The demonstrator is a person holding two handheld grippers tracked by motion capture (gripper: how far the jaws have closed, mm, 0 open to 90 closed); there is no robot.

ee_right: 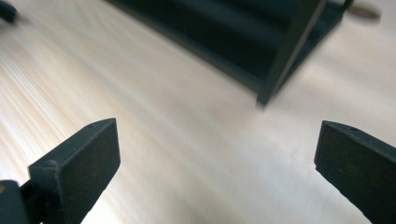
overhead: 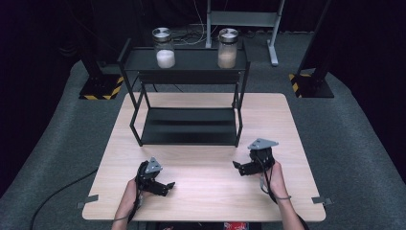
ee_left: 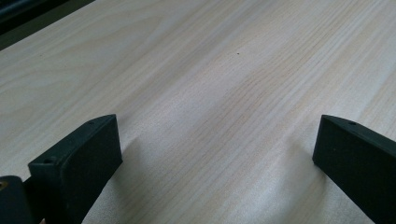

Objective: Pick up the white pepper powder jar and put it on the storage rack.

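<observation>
Both hands hold wide-apart claws, left claw (overhead: pixel 165 188) and right claw (overhead: pixel 239 167), over table (overhead: pixel 206 191)

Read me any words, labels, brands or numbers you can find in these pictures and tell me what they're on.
None can be read. The two jars on the black rack show no label. A red and blue patch under the table's near edge may carry print, but it is too small to read.

wooden table (overhead: pixel 201 191), black shelf rack (overhead: pixel 189 127) (two-tier)
</observation>
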